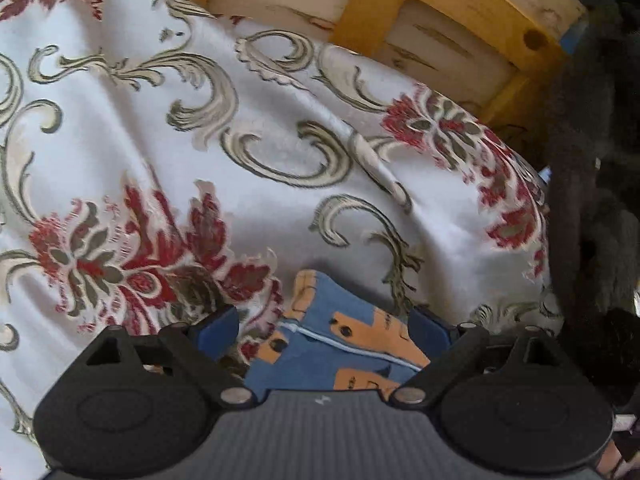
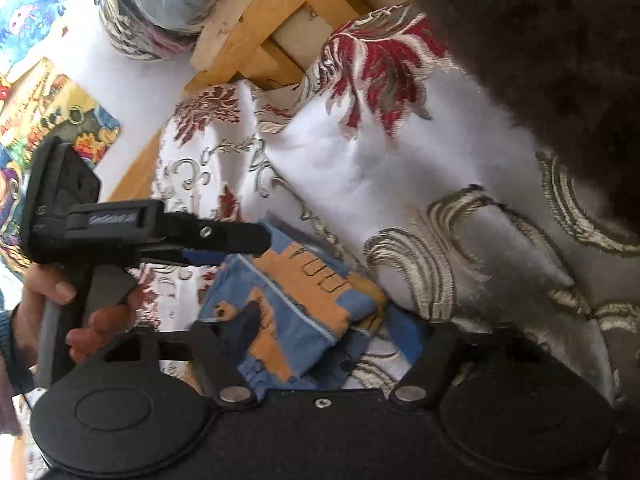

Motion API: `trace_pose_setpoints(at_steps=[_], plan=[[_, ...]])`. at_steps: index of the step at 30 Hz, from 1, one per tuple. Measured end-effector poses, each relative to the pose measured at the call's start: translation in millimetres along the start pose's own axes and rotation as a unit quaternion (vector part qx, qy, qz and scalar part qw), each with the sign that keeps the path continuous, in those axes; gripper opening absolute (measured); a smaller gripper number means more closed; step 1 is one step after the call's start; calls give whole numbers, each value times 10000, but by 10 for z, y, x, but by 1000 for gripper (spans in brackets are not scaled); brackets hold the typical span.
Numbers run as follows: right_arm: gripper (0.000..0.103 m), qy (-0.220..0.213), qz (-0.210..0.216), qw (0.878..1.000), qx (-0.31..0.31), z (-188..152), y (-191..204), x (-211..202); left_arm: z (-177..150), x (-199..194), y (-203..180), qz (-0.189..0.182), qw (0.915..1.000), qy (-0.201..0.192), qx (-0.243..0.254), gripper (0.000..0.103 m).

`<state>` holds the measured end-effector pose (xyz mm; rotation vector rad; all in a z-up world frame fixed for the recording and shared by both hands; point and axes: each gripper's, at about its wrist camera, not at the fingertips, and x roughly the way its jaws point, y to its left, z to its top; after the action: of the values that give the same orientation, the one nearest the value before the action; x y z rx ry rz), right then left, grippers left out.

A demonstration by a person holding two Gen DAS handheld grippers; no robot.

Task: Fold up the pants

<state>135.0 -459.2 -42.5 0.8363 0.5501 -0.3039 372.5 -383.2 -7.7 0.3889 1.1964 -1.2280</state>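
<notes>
We see a small pair of pants (image 2: 296,312), blue with orange patches and black markings, lying bunched and partly folded on a white cloth (image 1: 248,92) patterned with red flowers and grey-gold scrolls. No brand or label on the pants can be read. At the far left of the right wrist view, colourful printed sheets (image 2: 48,120) carry writing that is too blurred to make out.

From the left wrist view, the left claw (image 1: 324,326) stands open, its two blue-tipped fingers on either side of the pants, which lie between them. From the right wrist view, the right claw (image 2: 326,330) is also open, the pants lying between its fingers and against the left one. The left claw enters that view from the left, held by a hand (image 2: 60,312), its tip just over the pants' far edge. A wooden frame (image 1: 440,12) shows beyond the cloth.
</notes>
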Motion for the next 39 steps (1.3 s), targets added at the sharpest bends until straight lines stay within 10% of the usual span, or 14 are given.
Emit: trace_pose_setpoints(at_steps=[2, 8, 16, 21, 25, 32, 35, 39], plan=[[35, -3, -79, 9999, 106, 16, -83, 9, -13, 20, -7, -48, 10000, 33, -10, 93], [35, -2, 83, 9994, 335, 25, -183, -19, 17, 117, -24, -159, 9996, 139, -167, 101], [64, 209, 194, 9979, 574, 14, -169, -139, 41, 170, 28, -331, 9982, 175, -475, 100], [63, 109, 297, 9932, 1118, 86, -267, -82, 69, 199, 68, -116, 9986, 216, -469, 81], [29, 58, 54, 9946, 1034, 93, -265, -24, 82, 179, 69, -30, 9984, 167, -542, 61], [17, -382, -44, 9993, 19, 78, -65, -199, 37, 5, -98, 129, 9996, -131, -233, 37], [17, -684, -280, 9918, -1043, 14, 182, -277, -5, -125, -149, 150, 9989, -433, -74, 42], [28, -285, -868, 9848, -1480, -106, 227, -109, -60, -138, -77, 430, 9979, -361, -315, 84]])
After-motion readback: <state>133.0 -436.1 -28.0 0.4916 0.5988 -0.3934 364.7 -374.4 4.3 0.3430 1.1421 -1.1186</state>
